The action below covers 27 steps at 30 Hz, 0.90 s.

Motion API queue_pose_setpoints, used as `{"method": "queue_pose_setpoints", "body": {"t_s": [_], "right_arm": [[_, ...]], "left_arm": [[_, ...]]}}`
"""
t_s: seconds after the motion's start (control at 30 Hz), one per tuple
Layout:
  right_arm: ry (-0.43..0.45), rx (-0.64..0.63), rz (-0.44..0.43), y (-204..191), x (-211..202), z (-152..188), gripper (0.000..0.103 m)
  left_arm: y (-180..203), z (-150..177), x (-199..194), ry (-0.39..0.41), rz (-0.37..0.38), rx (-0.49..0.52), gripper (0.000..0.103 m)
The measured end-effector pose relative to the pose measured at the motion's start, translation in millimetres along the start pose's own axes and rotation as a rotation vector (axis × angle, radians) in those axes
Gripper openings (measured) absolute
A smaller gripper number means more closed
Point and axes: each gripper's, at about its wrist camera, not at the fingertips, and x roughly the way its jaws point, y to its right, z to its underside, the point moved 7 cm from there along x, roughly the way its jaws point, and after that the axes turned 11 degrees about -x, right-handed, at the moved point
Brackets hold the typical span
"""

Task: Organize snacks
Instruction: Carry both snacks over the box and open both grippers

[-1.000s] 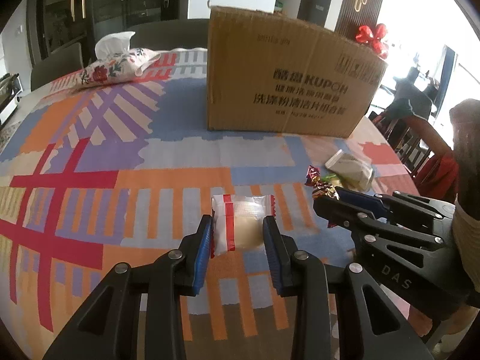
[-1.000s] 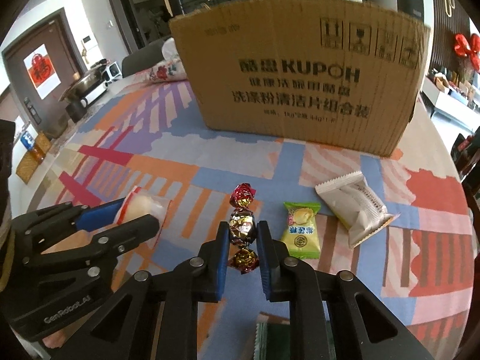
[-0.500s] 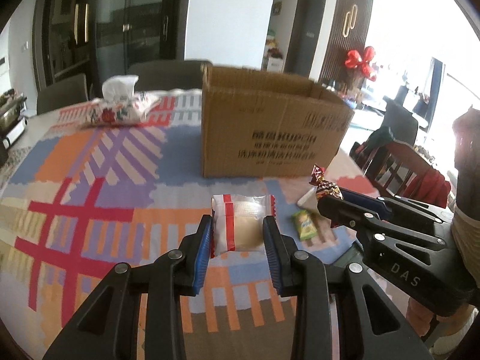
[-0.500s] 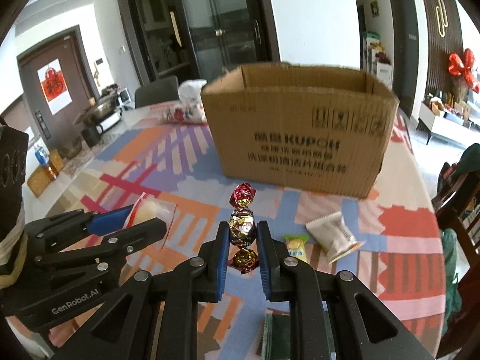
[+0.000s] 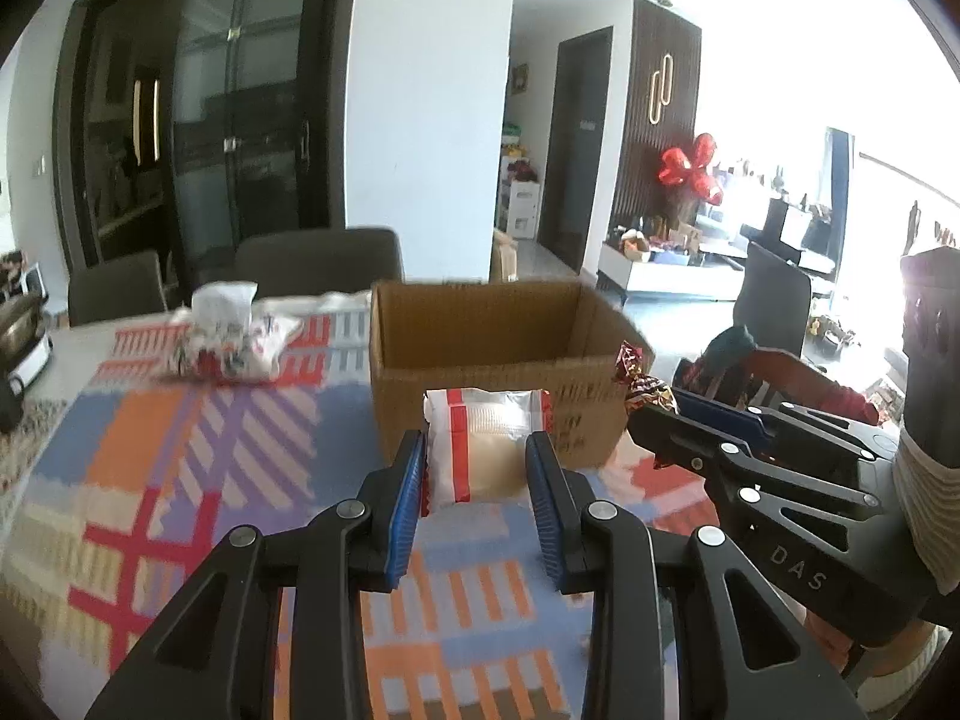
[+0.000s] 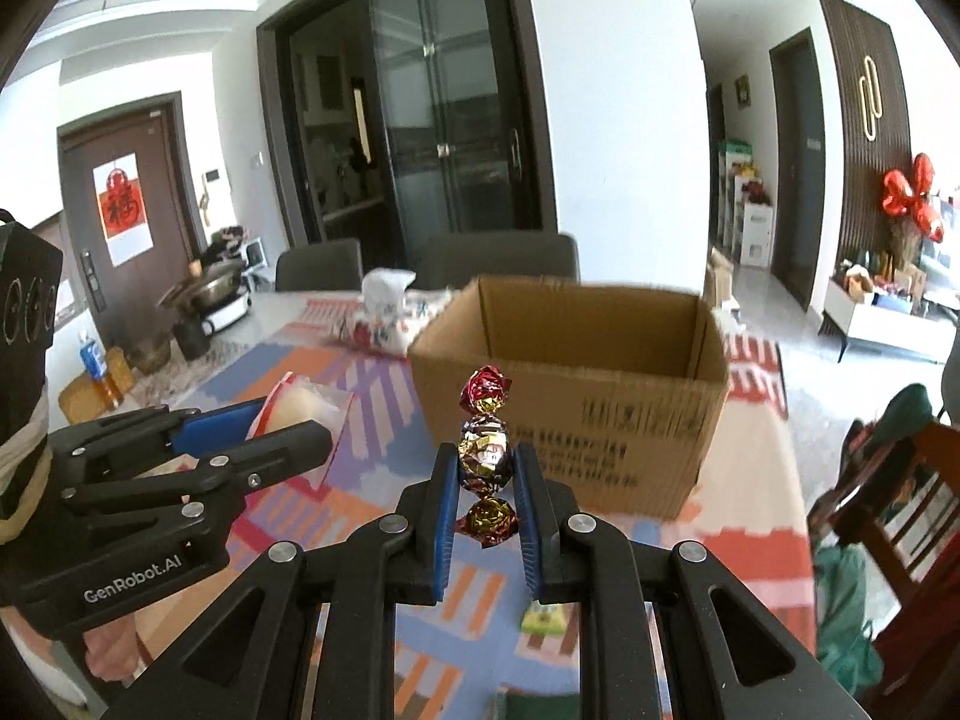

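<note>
My left gripper [image 5: 477, 459] is shut on a white and red cracker packet [image 5: 480, 447] and holds it high above the table, level with the open cardboard box [image 5: 492, 348]. My right gripper [image 6: 485, 468] is shut on a foil-wrapped candy [image 6: 485, 450], red and gold, held upright in front of the same box [image 6: 576, 396]. Each gripper shows in the other's view: the right one [image 5: 660, 420] with the candy [image 5: 639, 378], the left one [image 6: 288, 420] with the packet [image 6: 300, 408]. A small green snack packet [image 6: 543, 618] lies on the table below my right gripper.
The table has a striped patchwork cloth [image 5: 180, 480]. A floral tissue pack [image 5: 231, 339] lies behind and left of the box. Grey chairs [image 5: 318, 261] stand at the far side. A wooden chair [image 6: 888, 492] is at the right. A pot [image 6: 210, 294] sits far left.
Both grippers have risen steadily with their snacks. The box's open top and inner walls now show, and the table has dropped lower in both views.
</note>
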Motion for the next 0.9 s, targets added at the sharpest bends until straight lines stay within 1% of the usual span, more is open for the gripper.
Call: {"method": "queue_pose_setpoints", "body": {"t_s": [0.17,0.23,0.47,0.7,0.9], "right_arm": [[0.034,-0.017,0.023,14.4,-1.0,-28.0,0.020],[0.039,-0.020,0.029,17.9,0.2,-34.3,0.020],[0.031,-0.039,0.041,34.8,15.6,-59.4,0.020],[-0.008,-0.042,0.054,51.0,38.7,-67.4,0.020],[-0.051,-0.027,0.059,70.1,62.0,-66.1,0.020]], "left_arm": [[6.7,-28.7,6.7,0.027,-0.004,0.028,0.034],[8.5,-36.1,9.7,0.030,-0.006,0.036,0.034],[10.9,-67.7,31.3,0.035,-0.020,0.056,0.034],[9.2,-84.2,62.8,0.002,-0.031,0.052,0.034],[8.2,-88.5,92.8,-0.046,-0.054,0.054,0.034]]}}
